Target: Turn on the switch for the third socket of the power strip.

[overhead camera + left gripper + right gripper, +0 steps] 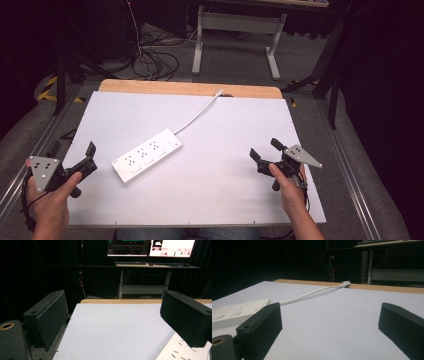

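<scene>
A white power strip (147, 154) lies at an angle left of the table's middle, and its end is also in the right gripper view (237, 312). Its white cable (196, 115) runs to a plug (219, 92) at the far wooden edge, with the same cable (309, 293) and plug (346, 284) ahead in the right gripper view. My left gripper (72, 152) is held at the table's left edge, open and empty (115, 322). My right gripper (265, 149) is held over the right side, open with nothing between its jaws (329, 325).
The white table sheet (225, 165) sits on a wooden top (190, 88). Metal rails (350, 170) run along both sides. Beyond the far edge stand a desk frame (235, 30) and loose floor cables (150, 60). Monitors (150, 247) glow in the dark background.
</scene>
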The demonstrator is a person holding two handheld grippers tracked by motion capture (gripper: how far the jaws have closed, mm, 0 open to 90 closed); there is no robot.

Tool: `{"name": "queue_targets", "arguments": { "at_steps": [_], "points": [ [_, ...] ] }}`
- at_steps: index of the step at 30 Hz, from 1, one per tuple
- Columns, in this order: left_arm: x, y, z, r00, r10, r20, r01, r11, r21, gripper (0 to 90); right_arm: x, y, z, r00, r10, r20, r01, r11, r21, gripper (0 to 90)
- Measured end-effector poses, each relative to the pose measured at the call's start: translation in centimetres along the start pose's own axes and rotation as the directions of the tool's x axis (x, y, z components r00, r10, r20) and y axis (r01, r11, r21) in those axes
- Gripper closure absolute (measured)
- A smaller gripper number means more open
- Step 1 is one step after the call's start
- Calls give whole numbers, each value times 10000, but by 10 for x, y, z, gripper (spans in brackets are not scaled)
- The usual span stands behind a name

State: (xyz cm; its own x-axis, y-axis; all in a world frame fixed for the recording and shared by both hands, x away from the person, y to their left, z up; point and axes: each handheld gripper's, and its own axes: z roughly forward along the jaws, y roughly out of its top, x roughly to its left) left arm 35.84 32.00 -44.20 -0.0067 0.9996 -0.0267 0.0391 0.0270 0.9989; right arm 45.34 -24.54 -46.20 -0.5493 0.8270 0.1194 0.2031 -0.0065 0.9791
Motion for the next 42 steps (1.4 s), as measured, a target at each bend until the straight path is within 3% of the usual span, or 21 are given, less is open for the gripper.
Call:
{"name": "queue_targets", "arguments": {
  "at_steps": [25, 37, 42],
  "points": [
    [-1, 0, 2, 9997, 179, -157, -178, 9998, 88, 164, -2, 0, -2, 9999, 104, 69, -104, 9999, 11, 57],
    [-1, 1, 3, 9996, 232, -137, -229, 9995, 222, 313, -3, 0, -3, 9997, 261, 1, -261, 9997, 22, 63],
    [0, 1, 3, 9994, 264, -204, -255, 9988, 418, 419, -3, 0, -3, 9997, 239, 21, -239, 9997, -3, 64]
  ]
}}
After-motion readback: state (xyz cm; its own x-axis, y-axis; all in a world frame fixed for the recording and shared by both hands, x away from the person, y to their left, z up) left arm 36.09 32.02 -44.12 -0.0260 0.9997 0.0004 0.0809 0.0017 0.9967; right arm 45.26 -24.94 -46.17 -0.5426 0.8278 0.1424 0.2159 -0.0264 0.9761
